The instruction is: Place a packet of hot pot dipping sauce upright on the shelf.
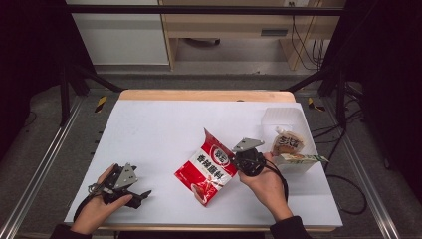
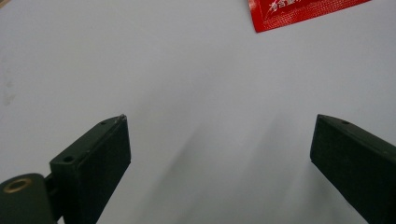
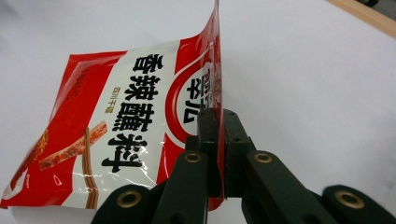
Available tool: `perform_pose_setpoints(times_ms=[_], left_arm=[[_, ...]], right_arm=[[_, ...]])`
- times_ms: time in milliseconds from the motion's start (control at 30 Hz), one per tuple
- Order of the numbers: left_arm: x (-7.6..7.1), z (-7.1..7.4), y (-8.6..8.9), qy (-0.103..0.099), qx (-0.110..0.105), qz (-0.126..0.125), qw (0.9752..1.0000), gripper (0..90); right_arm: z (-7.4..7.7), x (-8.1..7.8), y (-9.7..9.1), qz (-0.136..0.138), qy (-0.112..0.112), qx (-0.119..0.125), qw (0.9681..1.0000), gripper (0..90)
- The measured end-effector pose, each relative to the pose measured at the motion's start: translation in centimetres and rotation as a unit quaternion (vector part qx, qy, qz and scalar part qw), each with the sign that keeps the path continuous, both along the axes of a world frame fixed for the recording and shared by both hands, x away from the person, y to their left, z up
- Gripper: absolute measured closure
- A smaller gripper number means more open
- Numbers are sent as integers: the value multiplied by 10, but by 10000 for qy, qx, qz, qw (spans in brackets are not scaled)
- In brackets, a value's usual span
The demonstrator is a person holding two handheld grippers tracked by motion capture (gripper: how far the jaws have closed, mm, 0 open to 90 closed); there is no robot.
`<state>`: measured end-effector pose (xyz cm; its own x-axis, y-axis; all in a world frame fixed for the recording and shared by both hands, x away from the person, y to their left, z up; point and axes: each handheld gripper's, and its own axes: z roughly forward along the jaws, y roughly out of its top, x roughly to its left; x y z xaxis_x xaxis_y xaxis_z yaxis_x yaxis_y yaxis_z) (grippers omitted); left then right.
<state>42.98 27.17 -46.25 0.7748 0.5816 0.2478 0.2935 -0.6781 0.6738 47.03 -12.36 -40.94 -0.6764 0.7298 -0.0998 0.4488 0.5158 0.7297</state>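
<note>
White-topped desk (image 1: 164,129) filling the middle, dark frame rails around it. Right hand-held gripper (image 1: 235,160) clamping, jaws together, on the top edge of the red seasoning packet (image 1: 206,171), lower end seemingly still touching the desk just left of centre. Best lifting slowly, keeping the pinch firm so the slick film is not slipping, then swinging toward the clear plastic bin (image 1: 283,119), already holding two other packets. Left hand-held gripper (image 1: 130,195) resting near the desk's front left, jaws apart, gripping nothing.
</note>
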Motion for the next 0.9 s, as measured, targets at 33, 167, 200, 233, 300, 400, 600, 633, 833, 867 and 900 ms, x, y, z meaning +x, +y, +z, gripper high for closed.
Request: perform_pose_setpoints(times_ms=[33,167,200,233,300,400,600,633,833,867,900], left_arm=[[0,0,0,5,4,-5,10000,51],[0,0,0,5,27,-15,10000,51],[0,0,0,5,27,-16,10000,51],[0,0,0,-3,32,-7,10000,51],[0,0,0,-2,25,-7,10000,51],[0,0,0,8,13,-15,10000,51],[0,0,0,1,18,-11,10000,50],[0,0,0,1,18,-12,10000,51],[0,0,0,14,12,-17,10000,51],[0,0,0,1,22,-9,10000,51],[0,0,0,2,25,-9,10000,51]], right_arm=[[2,1,1,10,-14,7,10000,899],[11,5,5,123,-77,-61,9999,898],[12,6,6,143,-94,-52,9998,899],[14,6,7,150,-101,-58,9998,899],[16,8,9,203,-129,-75,9997,899],[21,11,11,247,-151,-82,9995,898],[28,14,15,333,-175,-137,9992,899],[29,14,16,349,-187,-130,9991,899],[37,16,18,422,-246,-175,9987,898],[38,16,18,433,-251,-176,9986,898],[41,17,18,458,-258,-184,9984,899]])
